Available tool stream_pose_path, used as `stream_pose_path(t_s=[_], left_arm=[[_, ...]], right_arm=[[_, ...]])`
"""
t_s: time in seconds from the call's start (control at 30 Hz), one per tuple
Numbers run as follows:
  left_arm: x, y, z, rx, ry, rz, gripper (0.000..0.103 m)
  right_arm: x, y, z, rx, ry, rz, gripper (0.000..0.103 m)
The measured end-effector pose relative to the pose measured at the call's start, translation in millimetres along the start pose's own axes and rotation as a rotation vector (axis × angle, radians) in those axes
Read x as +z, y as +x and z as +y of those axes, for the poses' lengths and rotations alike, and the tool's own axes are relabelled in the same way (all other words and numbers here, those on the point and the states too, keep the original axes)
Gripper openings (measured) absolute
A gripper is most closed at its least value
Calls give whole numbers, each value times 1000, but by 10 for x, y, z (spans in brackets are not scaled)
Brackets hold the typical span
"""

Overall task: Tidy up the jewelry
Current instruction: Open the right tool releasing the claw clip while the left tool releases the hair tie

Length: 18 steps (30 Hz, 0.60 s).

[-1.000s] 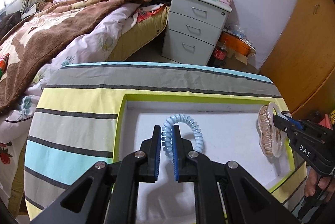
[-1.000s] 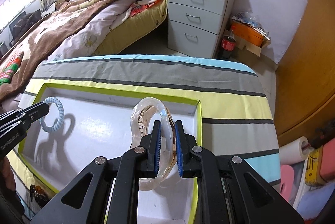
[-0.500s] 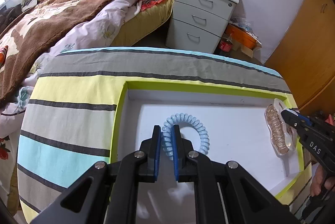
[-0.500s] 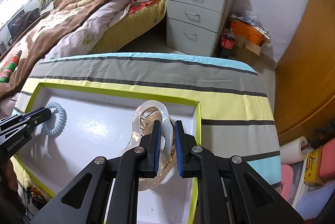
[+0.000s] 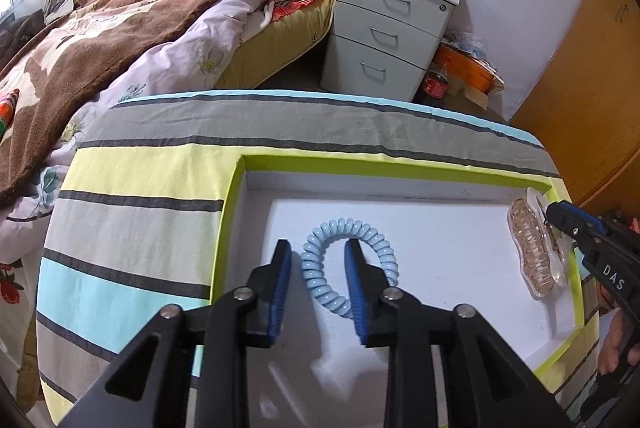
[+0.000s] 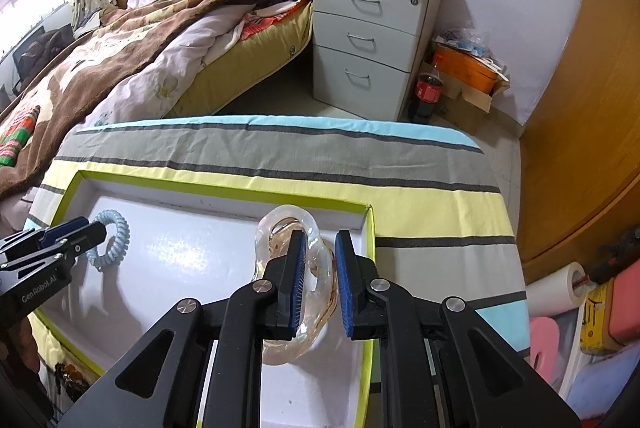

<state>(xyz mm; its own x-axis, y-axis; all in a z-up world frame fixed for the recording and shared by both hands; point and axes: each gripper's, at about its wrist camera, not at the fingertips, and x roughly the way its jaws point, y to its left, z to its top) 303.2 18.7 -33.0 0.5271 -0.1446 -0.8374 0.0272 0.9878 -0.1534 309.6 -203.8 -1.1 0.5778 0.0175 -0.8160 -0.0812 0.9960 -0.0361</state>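
Note:
A light blue coil hair tie (image 5: 348, 230) lies on the floor of a white tray with a lime green rim (image 5: 360, 164). My left gripper (image 5: 318, 248) straddles the coil's left strand. Its jaws are opening and the pads stand clear of the coil. A clear amber hair clip (image 6: 288, 216) rests at the tray's right end (image 6: 370, 228). My right gripper (image 6: 320, 234) has the clip's rim between its opening jaws, with a gap at the right pad. The clip (image 5: 534, 252) and right gripper (image 5: 556, 214) also show in the left wrist view, and the coil (image 6: 118, 234) and left gripper (image 6: 94, 232) in the right wrist view.
The tray sits on a table under a striped cloth (image 5: 160, 212). Beyond it are a bed with a brown blanket (image 5: 120, 28), a grey three-drawer nightstand (image 6: 372, 40), a cola bottle (image 6: 428, 92) and a wooden wardrobe (image 6: 580, 128). A paper roll (image 6: 560, 288) lies low at the right.
Both grippers have spread their jaws and let go. The coil now lies loose between the left fingers, and the clip has settled lower onto the tray at the right end.

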Motion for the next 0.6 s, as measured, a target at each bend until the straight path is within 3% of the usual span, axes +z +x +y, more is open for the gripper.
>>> stream_pose_path(t_s=[0.2, 0.33, 0.6], left_arm=[[-10, -58, 7, 2, -15, -7, 46], [-11, -134, 17, 2, -25, -19, 49], [-68, -427, -9, -14, -28, -72, 55]], right_arm=[[0, -98, 21, -5, -7, -30, 24], [-12, -180, 28, -7, -7, -50, 31], [-110, -499, 67, -21, -5, -119, 33]])
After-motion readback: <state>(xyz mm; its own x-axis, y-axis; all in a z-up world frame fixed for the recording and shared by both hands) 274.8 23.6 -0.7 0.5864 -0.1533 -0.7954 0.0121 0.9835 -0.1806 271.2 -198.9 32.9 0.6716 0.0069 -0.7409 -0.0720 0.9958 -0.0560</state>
